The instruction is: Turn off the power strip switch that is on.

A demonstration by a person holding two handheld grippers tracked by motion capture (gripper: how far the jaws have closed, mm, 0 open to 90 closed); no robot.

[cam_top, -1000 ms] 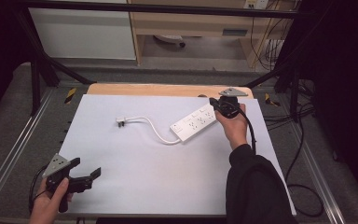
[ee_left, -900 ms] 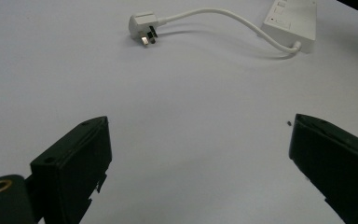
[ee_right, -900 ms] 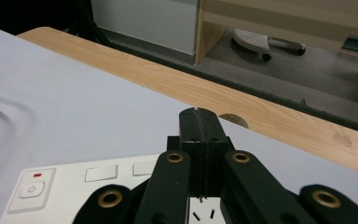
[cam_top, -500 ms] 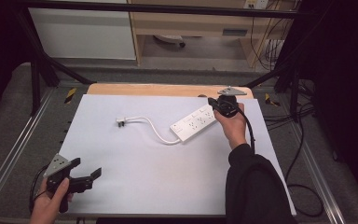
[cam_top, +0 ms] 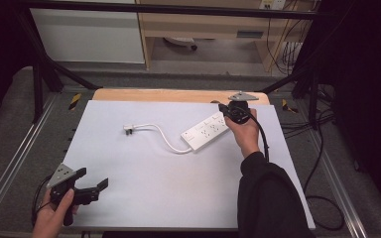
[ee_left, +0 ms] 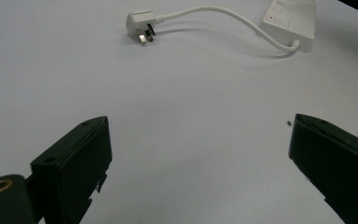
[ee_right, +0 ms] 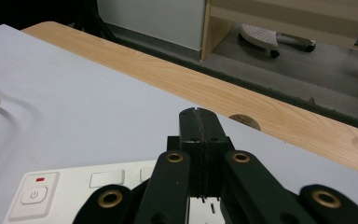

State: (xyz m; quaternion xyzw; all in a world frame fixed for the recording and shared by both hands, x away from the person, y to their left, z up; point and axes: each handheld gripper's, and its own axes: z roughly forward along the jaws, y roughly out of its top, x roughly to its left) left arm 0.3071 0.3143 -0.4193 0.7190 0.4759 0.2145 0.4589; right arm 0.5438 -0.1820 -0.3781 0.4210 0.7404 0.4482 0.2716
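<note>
A white power strip [cam_top: 206,131] lies slanted at the back right of the white table [cam_top: 178,198]. Its cable [cam_top: 161,136] curves left to a white plug [cam_top: 128,129] lying on its side. My right gripper [cam_top: 223,106] is shut just above the strip's far end, with nothing between its jaws. In the right gripper view the closed jaws [ee_right: 198,114] hover over the strip [ee_right: 74,186], whose power button [ee_right: 33,193] is at the lower left. My left gripper [cam_top: 94,177] is open at the near left corner. Past its wide-apart jaws [ee_left: 198,154] lie the plug [ee_left: 140,23] and the strip's end [ee_left: 291,21].
A wooden strip [cam_top: 178,95] runs along the table's far edge, just behind my right gripper. Metal rails [cam_top: 15,163] flank the table. A black cable [cam_top: 264,141] trails from the right gripper over the sleeve. Shelving and loose cables sit beyond the table.
</note>
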